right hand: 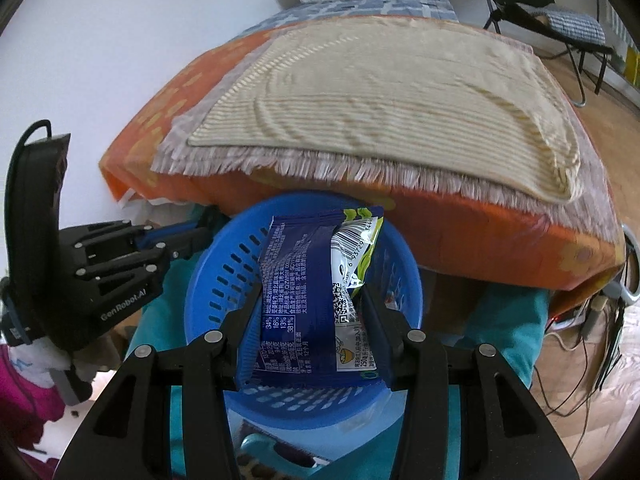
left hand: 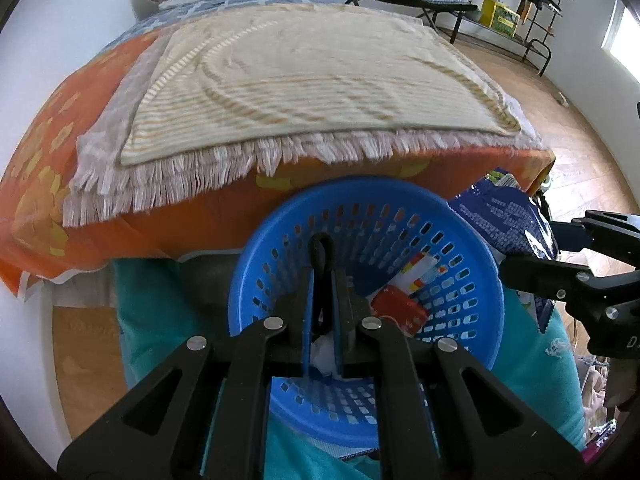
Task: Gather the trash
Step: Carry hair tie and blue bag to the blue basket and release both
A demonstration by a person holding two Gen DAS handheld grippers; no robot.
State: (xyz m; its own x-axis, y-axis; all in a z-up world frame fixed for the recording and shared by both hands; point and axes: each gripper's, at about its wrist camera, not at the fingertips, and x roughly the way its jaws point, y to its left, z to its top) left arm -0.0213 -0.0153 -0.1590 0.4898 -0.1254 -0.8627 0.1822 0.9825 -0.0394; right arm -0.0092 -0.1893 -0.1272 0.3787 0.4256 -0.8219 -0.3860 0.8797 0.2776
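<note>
The right gripper (right hand: pixel 312 312) pinches a dark blue snack wrapper (right hand: pixel 296 292) over the blue basket (right hand: pixel 208 280) (wrappers already lie inside). The left gripper (left hand: pixel 322 276), fingers pressed together, grips what may be a black loop (left hand: pixel 320 248) above that basket

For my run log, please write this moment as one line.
left gripper: shut on black loop | right gripper: shut on blue wrapper | both over blue basket | wrapper not released
</note>
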